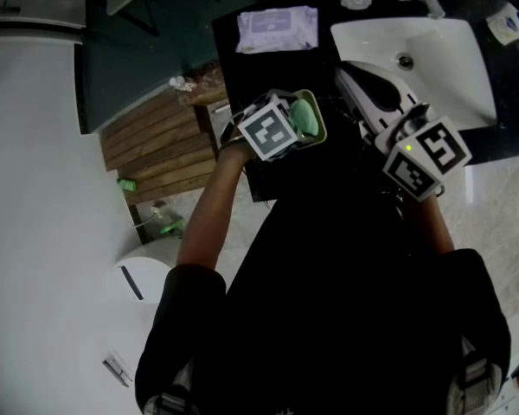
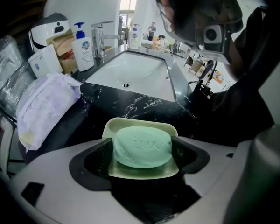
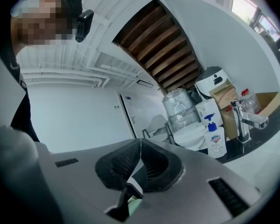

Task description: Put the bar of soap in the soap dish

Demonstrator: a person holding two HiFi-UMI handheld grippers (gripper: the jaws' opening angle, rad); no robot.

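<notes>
A pale green bar of soap (image 2: 142, 146) lies in the cream soap dish (image 2: 130, 123) on the black marble counter (image 2: 130, 104). My left gripper (image 2: 142, 148) is shut on the bar of soap, one black pad (image 2: 102, 155) against each end. In the head view the soap (image 1: 304, 118) and the soap dish (image 1: 318, 132) show just beyond the left gripper's marker cube (image 1: 270, 130). My right gripper (image 3: 140, 160) is shut with nothing between its jaws; it is tilted upward, away from the counter. From the head camera the right gripper (image 1: 346, 76) hangs over the sink's near left corner.
A white sink basin (image 2: 130, 71) with a chrome tap (image 2: 102, 31) lies beyond the dish. A pack of wet wipes (image 2: 46, 101) sits at the left, with a pump bottle of hand soap (image 2: 82, 48) behind it. The counter's front edge runs just under the dish.
</notes>
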